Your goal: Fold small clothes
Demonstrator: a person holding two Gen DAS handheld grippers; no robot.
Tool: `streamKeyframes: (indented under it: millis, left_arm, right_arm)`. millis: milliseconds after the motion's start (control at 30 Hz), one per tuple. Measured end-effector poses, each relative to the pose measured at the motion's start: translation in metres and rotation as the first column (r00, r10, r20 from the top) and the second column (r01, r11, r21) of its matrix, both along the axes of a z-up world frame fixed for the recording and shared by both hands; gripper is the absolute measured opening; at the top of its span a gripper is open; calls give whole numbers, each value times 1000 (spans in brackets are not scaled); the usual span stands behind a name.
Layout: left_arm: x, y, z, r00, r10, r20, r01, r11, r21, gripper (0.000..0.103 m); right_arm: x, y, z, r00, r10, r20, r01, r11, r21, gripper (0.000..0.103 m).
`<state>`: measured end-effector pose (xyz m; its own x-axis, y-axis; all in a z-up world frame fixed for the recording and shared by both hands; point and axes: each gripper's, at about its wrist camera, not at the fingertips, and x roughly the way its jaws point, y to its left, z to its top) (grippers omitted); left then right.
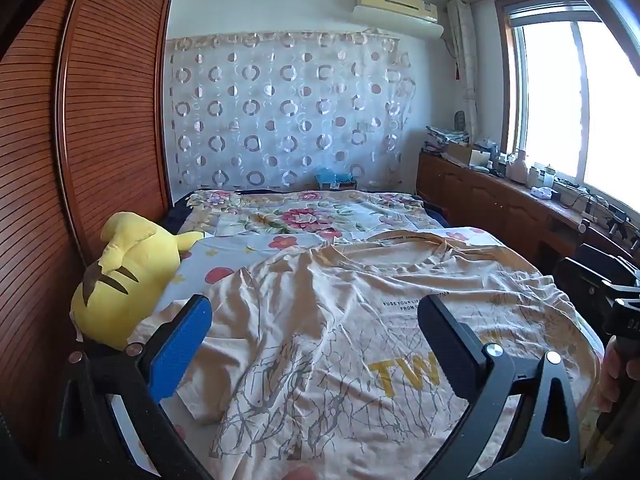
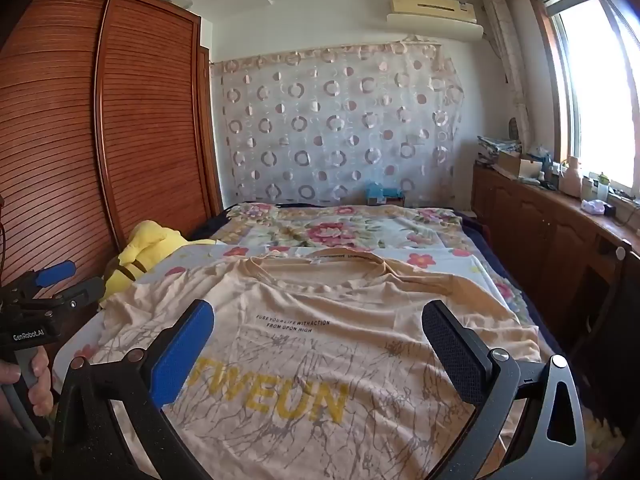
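Nearest, both tools spread wide and empty over the bed: left tool (image 1: 316, 344), right tool (image 2: 318, 344), each above the beige T-shirt (image 2: 320, 340) laid flat, front up, collar toward the far end. Beyond, on the floral sheet (image 2: 440, 260), a yellow plush toy (image 1: 128, 276) against the louvred wooden wardrobe (image 1: 108, 112). Farthest, a circle-patterned curtain (image 1: 280, 108), an air conditioner (image 1: 396, 4), a cluttered wooden cabinet (image 2: 540, 216) under the bright window (image 2: 592, 92).

Both wrist cameras look forward and slightly down from the foot of the bed (image 1: 280, 216), close above the t-shirt (image 1: 320, 340). The left view sits nearer the wardrobe (image 1: 112, 120), the right nearer the window (image 2: 592, 92); both share the shirt, bed and curtain (image 2: 340, 128).
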<state>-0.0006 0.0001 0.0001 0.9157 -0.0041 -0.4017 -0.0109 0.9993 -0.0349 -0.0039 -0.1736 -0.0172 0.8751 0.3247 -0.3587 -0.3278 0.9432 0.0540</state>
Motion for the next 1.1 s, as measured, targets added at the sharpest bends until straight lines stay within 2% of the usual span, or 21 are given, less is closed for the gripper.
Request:
streamKeyframes:
  millis: [1100]
  left_arm:
    - [3, 3, -1, 1000, 1, -8, -1, 1000, 11, 103]
  right_arm:
    - [-2, -1, -1, 1000, -4, 2, 4, 1000, 11, 103]
